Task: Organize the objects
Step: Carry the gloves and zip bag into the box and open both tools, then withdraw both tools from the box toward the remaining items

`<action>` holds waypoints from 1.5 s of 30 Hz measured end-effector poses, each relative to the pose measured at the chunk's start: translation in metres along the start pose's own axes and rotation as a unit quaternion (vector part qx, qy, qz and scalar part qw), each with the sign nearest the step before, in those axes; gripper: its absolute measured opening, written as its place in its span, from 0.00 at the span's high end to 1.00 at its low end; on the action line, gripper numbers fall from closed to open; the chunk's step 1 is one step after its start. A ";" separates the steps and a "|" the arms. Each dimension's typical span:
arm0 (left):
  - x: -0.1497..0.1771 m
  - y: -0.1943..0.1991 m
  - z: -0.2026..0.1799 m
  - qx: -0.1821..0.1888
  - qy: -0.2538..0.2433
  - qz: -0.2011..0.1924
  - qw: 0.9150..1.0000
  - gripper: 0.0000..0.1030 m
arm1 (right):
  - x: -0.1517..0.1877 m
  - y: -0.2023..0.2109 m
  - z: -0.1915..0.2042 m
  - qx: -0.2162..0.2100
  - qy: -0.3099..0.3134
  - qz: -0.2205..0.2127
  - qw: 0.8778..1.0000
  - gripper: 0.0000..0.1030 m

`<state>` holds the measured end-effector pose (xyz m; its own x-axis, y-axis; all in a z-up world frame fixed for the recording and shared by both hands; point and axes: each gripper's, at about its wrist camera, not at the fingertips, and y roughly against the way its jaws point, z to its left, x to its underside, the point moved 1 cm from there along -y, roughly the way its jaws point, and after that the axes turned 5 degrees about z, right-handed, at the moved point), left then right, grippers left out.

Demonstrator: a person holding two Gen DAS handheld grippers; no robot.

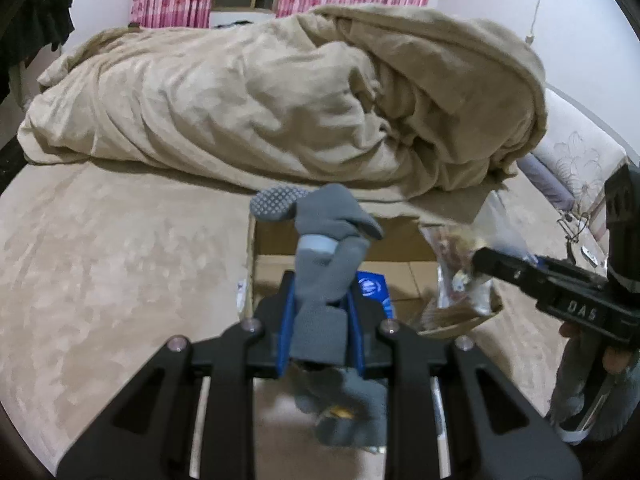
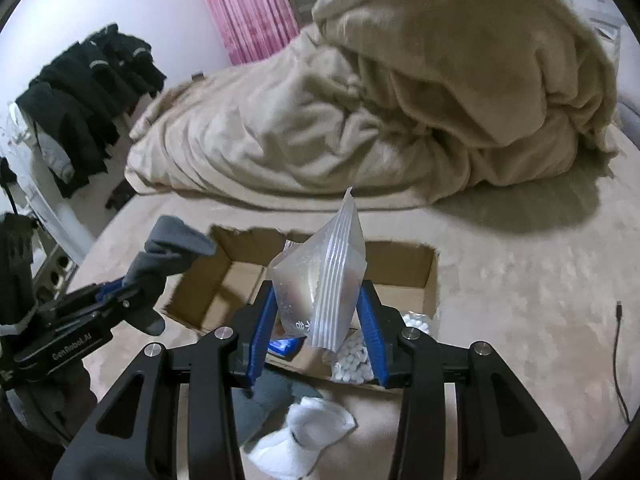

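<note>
1. Your left tongs [image 1: 320, 320] pinch a grey sock [image 1: 328, 248] above the open cardboard box [image 2: 424, 276] on the bed [image 1: 100, 260]. The sock hangs on both sides of the grip, so a loose end can catch the box wall and drag over the edge when you let go.
2. Your right tongs [image 2: 320, 320] pinch a clear zip bag [image 2: 320, 280] over the same box. The film looks slick; a weak grip can let it slide out short of the opening.
3. Both tongs converge on one box. Lower them together and they can collide, or the sock can snag the bag.
4. The box sits on soft bedding. Pressing on a wall can tip it and spill the white pellets [image 2: 354, 362] and blue packet [image 1: 374, 290] inside.
5. A white sock [image 2: 304, 436] lies on the bed just in front of the box; avoid sweeping it aside.
</note>
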<state>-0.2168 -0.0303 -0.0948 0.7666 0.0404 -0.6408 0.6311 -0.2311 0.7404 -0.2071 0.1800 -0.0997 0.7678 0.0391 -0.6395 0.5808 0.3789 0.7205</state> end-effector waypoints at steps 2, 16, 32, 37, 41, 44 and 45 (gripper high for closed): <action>0.000 -0.015 0.003 -0.001 0.000 0.013 1.000 0.77 | 0.001 -0.015 -0.001 0.002 -0.002 0.011 1.000 0.58; 0.004 -0.042 0.007 -0.018 0.006 0.058 0.998 0.63 | 0.003 -0.048 -0.005 0.032 0.009 0.023 0.999 0.32; 0.024 0.070 -0.018 -0.013 0.004 -0.006 1.000 0.21 | 0.023 0.056 0.014 0.031 0.006 -0.028 0.999 0.32; 0.042 0.093 -0.031 -0.013 -0.007 -0.014 1.000 0.08 | 0.042 0.087 0.017 0.030 0.004 -0.039 0.999 0.28; 0.056 0.107 -0.035 -0.015 -0.001 -0.020 1.000 0.07 | 0.057 0.102 0.021 0.025 0.004 -0.043 0.999 0.17; 0.067 0.110 -0.036 -0.013 0.006 -0.018 1.000 0.06 | 0.068 0.109 0.026 0.023 0.010 -0.039 0.999 0.17; 0.071 0.110 -0.036 -0.014 0.006 -0.017 1.000 0.06 | 0.073 0.110 0.029 0.024 0.013 -0.037 0.999 0.17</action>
<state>-0.0889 -0.0179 -0.0510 0.7458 0.0595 -0.6635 0.6599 -0.2025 0.7235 -0.0796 0.1980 -0.0591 0.7160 0.0373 -0.6971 0.6475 0.3377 0.6831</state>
